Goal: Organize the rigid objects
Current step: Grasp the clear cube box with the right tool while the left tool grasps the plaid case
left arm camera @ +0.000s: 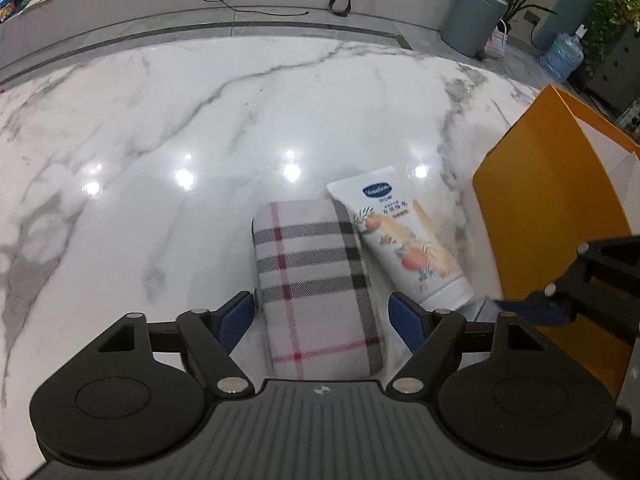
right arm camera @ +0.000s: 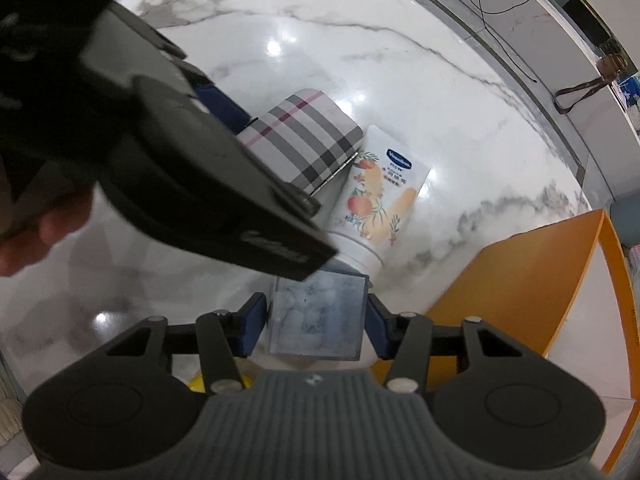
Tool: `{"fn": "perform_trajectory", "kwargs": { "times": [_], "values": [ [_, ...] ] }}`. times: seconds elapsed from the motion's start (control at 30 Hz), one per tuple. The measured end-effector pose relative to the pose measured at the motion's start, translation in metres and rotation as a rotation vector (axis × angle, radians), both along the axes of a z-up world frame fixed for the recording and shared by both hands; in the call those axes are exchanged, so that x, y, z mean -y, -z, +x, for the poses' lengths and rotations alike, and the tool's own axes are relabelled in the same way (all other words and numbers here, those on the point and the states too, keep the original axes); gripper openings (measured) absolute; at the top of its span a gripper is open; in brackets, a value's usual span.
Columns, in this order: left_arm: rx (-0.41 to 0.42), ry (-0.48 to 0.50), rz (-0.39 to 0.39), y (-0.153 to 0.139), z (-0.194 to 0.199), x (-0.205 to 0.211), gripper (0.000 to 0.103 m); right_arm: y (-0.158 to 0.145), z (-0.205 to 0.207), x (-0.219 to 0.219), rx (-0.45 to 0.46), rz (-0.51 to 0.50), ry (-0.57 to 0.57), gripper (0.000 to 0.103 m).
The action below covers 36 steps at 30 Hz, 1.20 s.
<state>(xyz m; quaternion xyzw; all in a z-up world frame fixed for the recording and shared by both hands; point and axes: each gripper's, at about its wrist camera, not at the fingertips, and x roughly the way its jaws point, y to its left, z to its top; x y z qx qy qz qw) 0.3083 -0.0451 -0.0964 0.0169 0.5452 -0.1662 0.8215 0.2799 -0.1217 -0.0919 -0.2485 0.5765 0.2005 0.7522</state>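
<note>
Plaid case (right arm camera: pixel 308 136) and lotion tube (right arm camera: pixel 376 192) lie partly hidden behind left gripper (right arm camera: pixel 224 112).

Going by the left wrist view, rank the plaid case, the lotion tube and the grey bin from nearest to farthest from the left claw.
1. Plaid fabric case, between the left claw's fingers.
2. White lotion tube, just right of the case.
3. Grey round bin, far off at upper right, beyond the marble table.

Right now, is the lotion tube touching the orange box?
Apart. The right wrist view shows a band of bare marble tabletop between the lotion tube and the orange box. The left wrist view shows the same gap.
</note>
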Motion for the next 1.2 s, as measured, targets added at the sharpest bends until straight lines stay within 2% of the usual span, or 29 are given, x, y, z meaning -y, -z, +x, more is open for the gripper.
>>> {"fn": "perform_trajectory", "kwargs": {
  "times": [0.07,0.2,0.3,0.5,0.6,0.73,0.9,0.97,1.03,1.2],
  "values": [
    [0.006,0.002,0.018,0.000,0.001,0.003,0.090,0.000,-0.001,-0.001,0.002,0.007,-0.001,0.052],
    [0.021,0.055,0.065,0.000,-0.003,0.006,0.080,0.000,-0.005,-0.005,0.011,0.020,-0.003,0.052],
    [-0.006,0.055,0.065,-0.001,-0.004,-0.001,0.080,-0.001,-0.009,-0.011,0.008,0.031,-0.012,0.052],
    [-0.041,0.111,0.121,-0.004,-0.020,-0.024,0.079,-0.002,-0.021,-0.026,-0.004,0.058,-0.039,0.051],
    [-0.062,0.085,0.124,-0.005,-0.025,-0.035,0.082,0.000,-0.023,-0.030,-0.008,0.063,-0.034,0.053],
    [-0.042,0.051,0.135,-0.002,-0.026,-0.034,0.086,0.005,-0.021,-0.032,-0.013,0.056,-0.017,0.058],
    [0.014,0.067,0.179,0.002,-0.025,-0.020,0.090,0.008,-0.017,-0.031,-0.019,0.045,0.004,0.058],
    [0.015,0.054,0.166,0.003,-0.023,-0.020,0.086,0.009,-0.013,-0.030,-0.023,0.051,0.006,0.057],
    [0.028,0.047,0.155,0.002,-0.024,-0.021,0.078,0.010,-0.012,-0.030,-0.032,0.051,0.007,0.051],
    [0.030,0.058,0.161,0.002,-0.027,-0.023,0.078,0.012,-0.012,-0.030,-0.022,0.051,0.007,0.050]
  ]
}}
